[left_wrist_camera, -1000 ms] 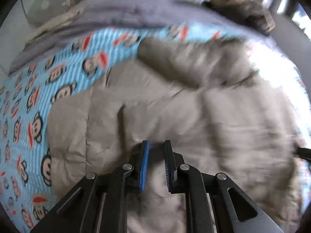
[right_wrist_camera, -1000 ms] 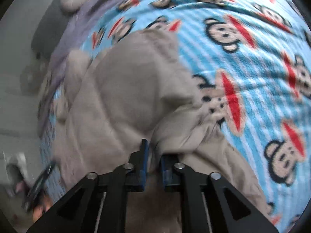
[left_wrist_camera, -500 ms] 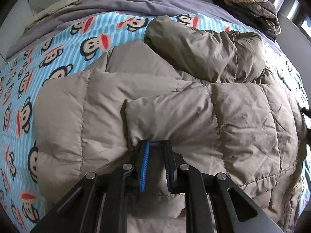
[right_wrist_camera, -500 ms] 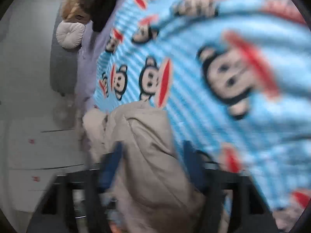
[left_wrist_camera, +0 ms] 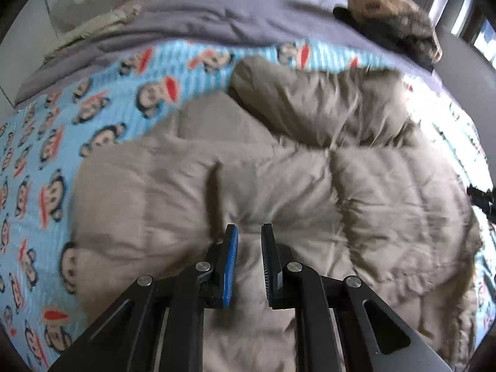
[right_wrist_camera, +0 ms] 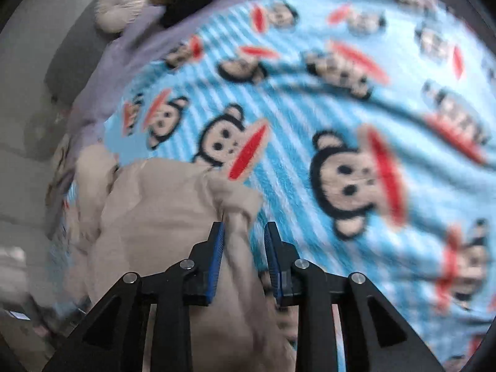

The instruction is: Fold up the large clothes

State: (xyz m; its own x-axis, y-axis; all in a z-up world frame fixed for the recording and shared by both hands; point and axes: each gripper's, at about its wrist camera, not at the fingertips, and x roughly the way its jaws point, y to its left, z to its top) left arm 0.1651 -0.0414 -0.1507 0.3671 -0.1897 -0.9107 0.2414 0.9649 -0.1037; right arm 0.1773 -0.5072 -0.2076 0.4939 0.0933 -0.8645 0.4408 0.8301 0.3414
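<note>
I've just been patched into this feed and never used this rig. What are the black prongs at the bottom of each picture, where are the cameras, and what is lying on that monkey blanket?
There is no robot arm: a person holds a two-finger gripper in each hand. Each picture comes from a fisheye camera on one gripper, looking forward along its fingers, so the black prongs are the gripper itself.

The left wrist view shows the left gripper over a beige puffer jacket spread on a blue monkey-print blanket. Its jaws stand narrow with jacket fabric between them; whether they pinch it I cannot tell.

The right wrist view shows the right gripper at the jacket's edge. Its jaws are opening, with a fold of fabric between them, touching only one pad.

Both pictures are motion-blurred.
</note>
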